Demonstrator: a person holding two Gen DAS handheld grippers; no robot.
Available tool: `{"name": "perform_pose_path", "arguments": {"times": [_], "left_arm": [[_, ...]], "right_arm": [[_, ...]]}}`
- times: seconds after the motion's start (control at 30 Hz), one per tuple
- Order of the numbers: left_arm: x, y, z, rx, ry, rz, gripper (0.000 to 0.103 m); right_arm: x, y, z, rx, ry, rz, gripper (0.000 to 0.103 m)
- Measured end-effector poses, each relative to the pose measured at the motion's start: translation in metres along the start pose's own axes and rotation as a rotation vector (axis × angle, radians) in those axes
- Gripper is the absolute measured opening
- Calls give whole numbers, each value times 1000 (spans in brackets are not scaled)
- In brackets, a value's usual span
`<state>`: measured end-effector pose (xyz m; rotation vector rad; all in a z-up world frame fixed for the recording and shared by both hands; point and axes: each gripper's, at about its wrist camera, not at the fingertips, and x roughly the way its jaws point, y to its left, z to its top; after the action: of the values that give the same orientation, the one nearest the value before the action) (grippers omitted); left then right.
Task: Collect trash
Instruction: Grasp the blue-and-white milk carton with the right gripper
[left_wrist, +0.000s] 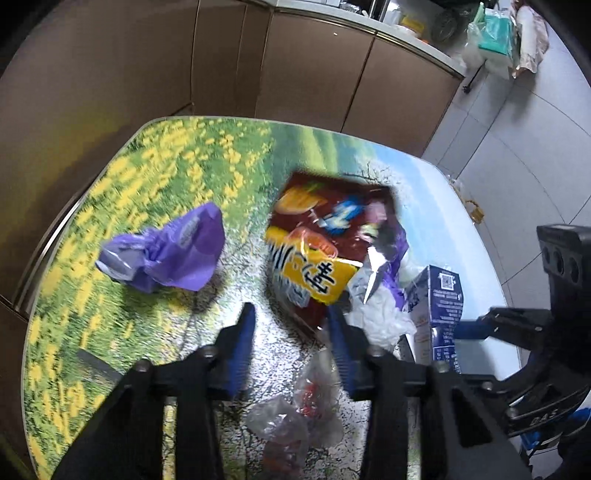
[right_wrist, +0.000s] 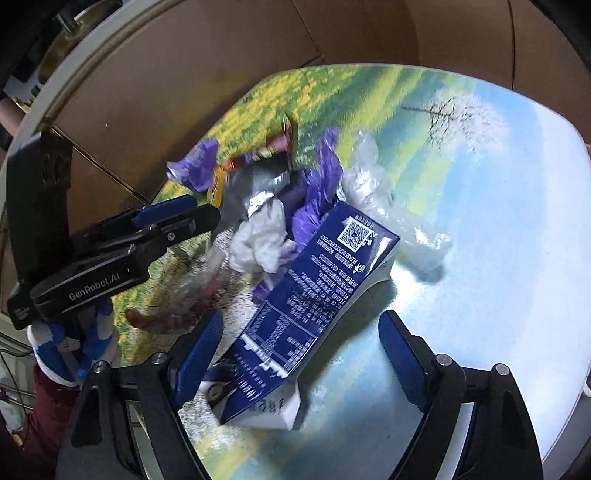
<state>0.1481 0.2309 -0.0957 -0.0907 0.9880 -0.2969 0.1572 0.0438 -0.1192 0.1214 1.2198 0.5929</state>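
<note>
Right gripper (right_wrist: 295, 354) gapes wide around the blue carton (right_wrist: 314, 295), holding nothing.
Left gripper (left_wrist: 291, 332), parted and empty, nudges the snack bag (left_wrist: 325, 240), seemingly heaping the trash together.

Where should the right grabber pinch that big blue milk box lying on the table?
Probably across the near end of the dark blue printed milk carton, which lies on its side pointing toward the open right gripper. Come straight forward and low; its long flat sides already run between the two fingers.

Right hand-held gripper (right_wrist: 295, 354) spread around blue carton (right_wrist: 310, 295); wrappers (right_wrist: 258, 206) heaped just beyond.
</note>
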Motion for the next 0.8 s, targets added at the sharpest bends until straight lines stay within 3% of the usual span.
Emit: {"name": "perform_pose_path", "arguments": {"times": [0.07, 0.2, 0.8], "left_arm": [[3, 1, -1, -17, 5, -15, 24], [4, 2, -3, -34, 1, -32, 7], [-48, -6, -3, -46, -121, 19, 0]], "right_arm": [[3, -4, -1, 17, 9, 35, 64], [5, -7, -8, 16, 13, 40, 31], [-62, -29, -33, -20, -134, 94, 30]]}}
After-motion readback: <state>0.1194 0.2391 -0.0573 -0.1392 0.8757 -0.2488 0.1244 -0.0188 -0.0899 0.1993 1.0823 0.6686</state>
